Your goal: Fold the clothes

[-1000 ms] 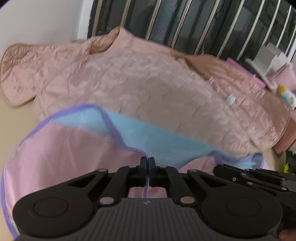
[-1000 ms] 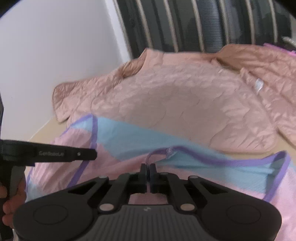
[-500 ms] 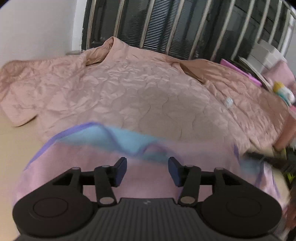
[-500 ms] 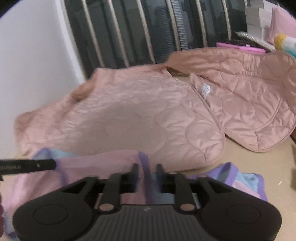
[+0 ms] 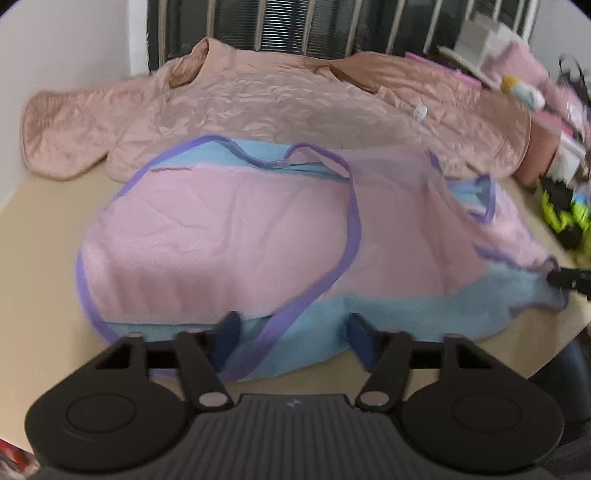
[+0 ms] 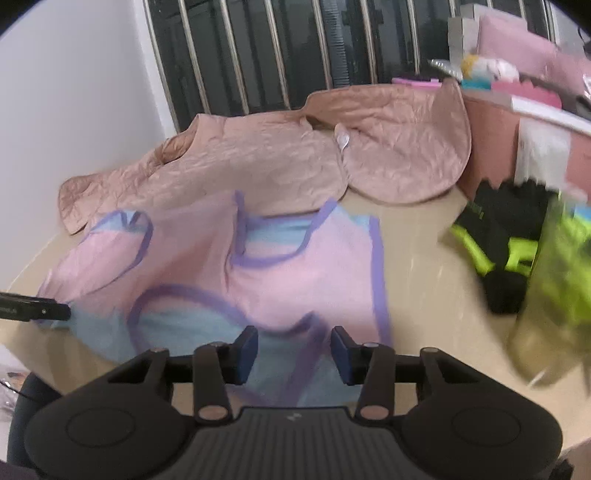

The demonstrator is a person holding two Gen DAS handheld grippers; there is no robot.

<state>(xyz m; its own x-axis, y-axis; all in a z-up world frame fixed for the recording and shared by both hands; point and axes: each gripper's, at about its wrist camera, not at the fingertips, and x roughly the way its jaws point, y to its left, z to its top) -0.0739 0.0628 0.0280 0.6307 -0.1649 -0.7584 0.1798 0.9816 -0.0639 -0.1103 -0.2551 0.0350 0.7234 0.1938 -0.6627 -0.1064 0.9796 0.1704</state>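
**Both grippers have let go of the pink and blue garment**

One second ago each of your grippers was pinching the purple trim of the garment and holding it above the worktop. Half a second ago the fingers were already parting. Now your left gripper [image 5: 290, 338] is released, with its fingers [image 5: 225, 336] wide apart and nothing between them. Your right gripper [image 6: 293, 352] is released too, and its blue fingers [image 6: 245, 350] grasp nothing.

The pink and blue garment [image 5: 229, 236] now lies spread on the beige worktop [image 5: 40, 236], no longer lifted. Its far edge lies over the near edge of the quilted peach jacket [image 5: 277, 96], which is spread behind it, towards the barred window [image 5: 295, 26].

In the left view the near blue hem of the garment, with one purple strap running across it, lies just in front of the open fingers and partly between them. In the right view the garment [image 6: 295, 280] lies likewise under and ahead of the fingers, though this part is blurred. To the right of the garment, apart from it, a black and lime-green item [image 6: 506, 251] lies on the worktop.
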